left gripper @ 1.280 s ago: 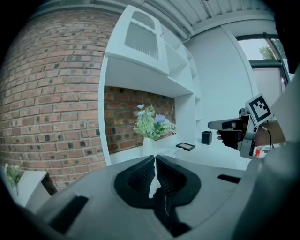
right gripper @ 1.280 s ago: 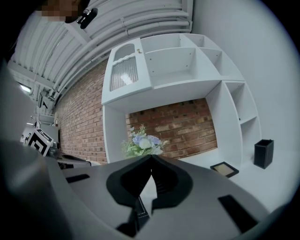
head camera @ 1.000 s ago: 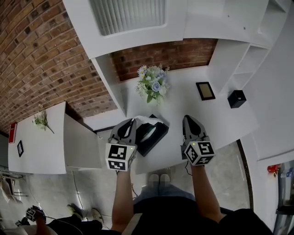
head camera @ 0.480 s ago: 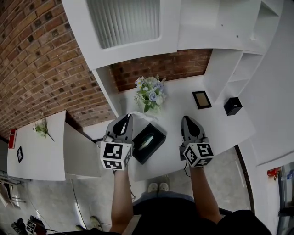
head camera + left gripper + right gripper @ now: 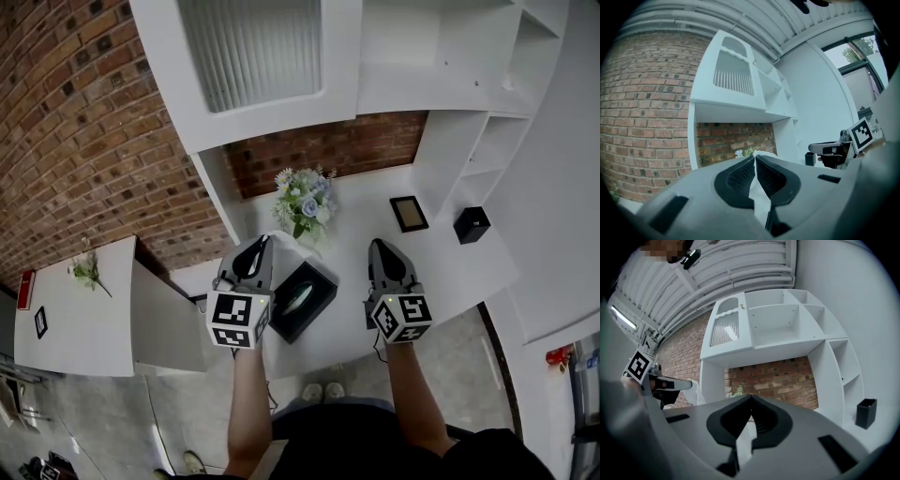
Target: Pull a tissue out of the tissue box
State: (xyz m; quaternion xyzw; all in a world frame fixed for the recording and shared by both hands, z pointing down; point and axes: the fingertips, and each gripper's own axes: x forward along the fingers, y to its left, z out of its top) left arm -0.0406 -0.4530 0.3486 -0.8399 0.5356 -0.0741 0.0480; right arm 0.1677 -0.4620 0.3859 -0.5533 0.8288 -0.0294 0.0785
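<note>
The black tissue box (image 5: 305,296) sits on the white desk (image 5: 450,267), between my two grippers. My left gripper (image 5: 260,243) is held above the box's left end, shut on a white tissue (image 5: 758,196) that is pinched between its pads (image 5: 740,176). The right gripper view shows that tissue (image 5: 696,391) hanging from the left gripper (image 5: 665,383). My right gripper (image 5: 381,246) hovers to the right of the box, its jaws shut with nothing held. Its tips (image 5: 751,398) meet in its own view.
A vase of pale flowers (image 5: 305,199) stands behind the box against the brick wall. A small picture frame (image 5: 408,213) and a black cube holder (image 5: 471,225) lie at the right. White shelving (image 5: 487,141) rises behind, and a second white table (image 5: 75,319) is at left.
Both grippers have risen above the desk. The tissue that lay draped over the box's opening now hangs from the left gripper, and the box looks lower and farther away.
</note>
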